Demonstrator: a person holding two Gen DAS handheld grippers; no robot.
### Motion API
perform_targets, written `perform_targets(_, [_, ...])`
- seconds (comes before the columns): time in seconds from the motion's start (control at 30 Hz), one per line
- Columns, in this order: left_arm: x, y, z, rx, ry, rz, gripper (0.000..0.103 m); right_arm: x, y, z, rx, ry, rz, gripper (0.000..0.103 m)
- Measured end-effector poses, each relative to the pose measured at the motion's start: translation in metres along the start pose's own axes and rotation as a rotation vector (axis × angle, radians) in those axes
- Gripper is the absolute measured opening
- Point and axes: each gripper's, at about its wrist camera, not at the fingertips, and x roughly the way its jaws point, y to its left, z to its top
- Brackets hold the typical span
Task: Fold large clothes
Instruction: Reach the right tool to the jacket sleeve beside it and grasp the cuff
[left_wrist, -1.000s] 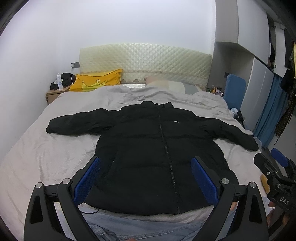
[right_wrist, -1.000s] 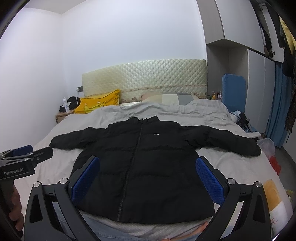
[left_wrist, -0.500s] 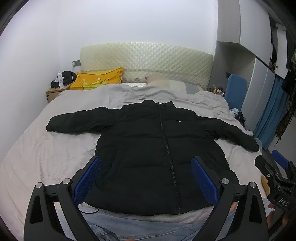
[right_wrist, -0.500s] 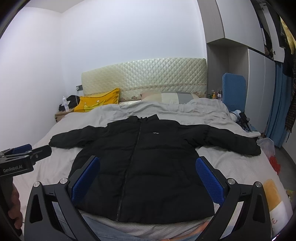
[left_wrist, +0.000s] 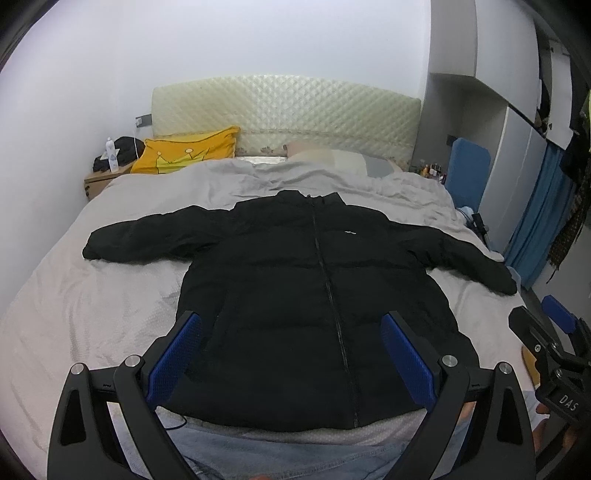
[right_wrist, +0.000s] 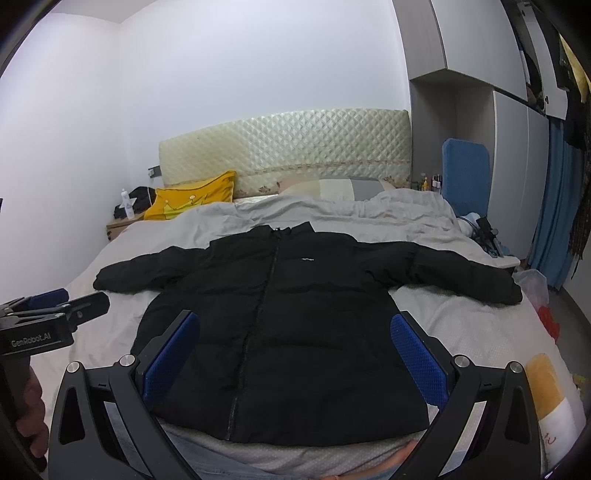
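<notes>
My left gripper (left_wrist: 291, 354), black frame with blue textured pads (left_wrist: 404, 360), is spread wide; nothing sits between the pads and they touch nothing. It hangs above the near edge of the bed, aimed at the hem of the garment.

My right gripper (right_wrist: 295, 356), same build, is also spread wide and empty, clear of the fabric. In its view the left gripper shows at the left edge, a hand (right_wrist: 31, 417) on its handle.

The black puffy zip-front jacket (left_wrist: 314, 295) lies flat, front up, on the grey bedsheet (left_wrist: 92, 314). Zip closed, collar toward the cream quilted headboard (left_wrist: 288, 107), hem toward me. Both sleeves stretched out sideways; the right sleeve's cuff lies near the bed's edge. Small white logo on the chest.

A yellow pillow with a crown print (left_wrist: 188, 153) leans against the headboard on the left. Wooden bedside table (left_wrist: 99, 181) beyond it carries a white bottle (left_wrist: 112, 150). Blue chair back (right_wrist: 466, 177) right of the bed. Denim-clad legs (left_wrist: 277, 454) show below the hem, at the bottom of the left view.
</notes>
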Motion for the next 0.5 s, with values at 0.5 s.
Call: perform_targets(0.5, [0.093, 0.021, 0.046, 0.039, -0.108, -0.08, 0.098, 0.045, -0.106, 0.04, 0.109, -0.056, -0.115, 0.103])
